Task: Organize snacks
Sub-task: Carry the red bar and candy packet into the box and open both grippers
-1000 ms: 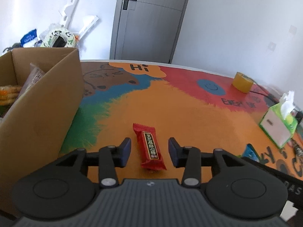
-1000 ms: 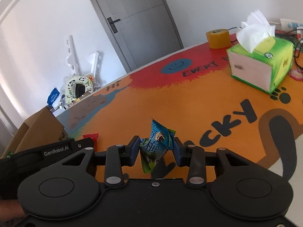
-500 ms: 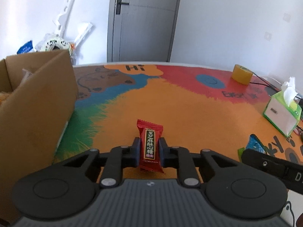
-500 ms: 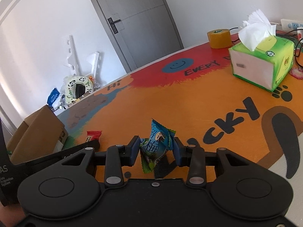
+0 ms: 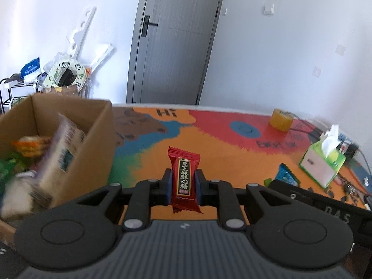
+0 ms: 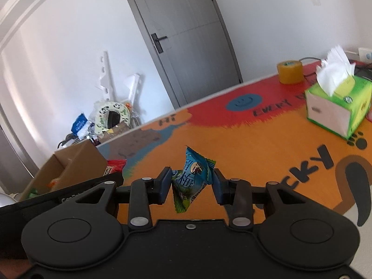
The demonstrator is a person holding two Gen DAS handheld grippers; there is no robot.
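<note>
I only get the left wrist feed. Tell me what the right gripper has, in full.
Observer: The right gripper is shut on a blue snack packet, clear of the mat.
Operator: Read me its wrapper.
Observer: Blue with green edges, dark characters and a small picture.
Operator: Report the tissue box.
Observer: The tissue box stands right of the packet, a paw print printed on the mat in front of it.

Left wrist view: along my left hand-held gripper (image 5: 183, 183), close over tabletop (image 5: 232, 158), door (image 5: 172, 41) at 12 o'clock. Right wrist view: likewise, sharing door (image 6: 186, 46), tabletop (image 6: 255, 139).
</note>
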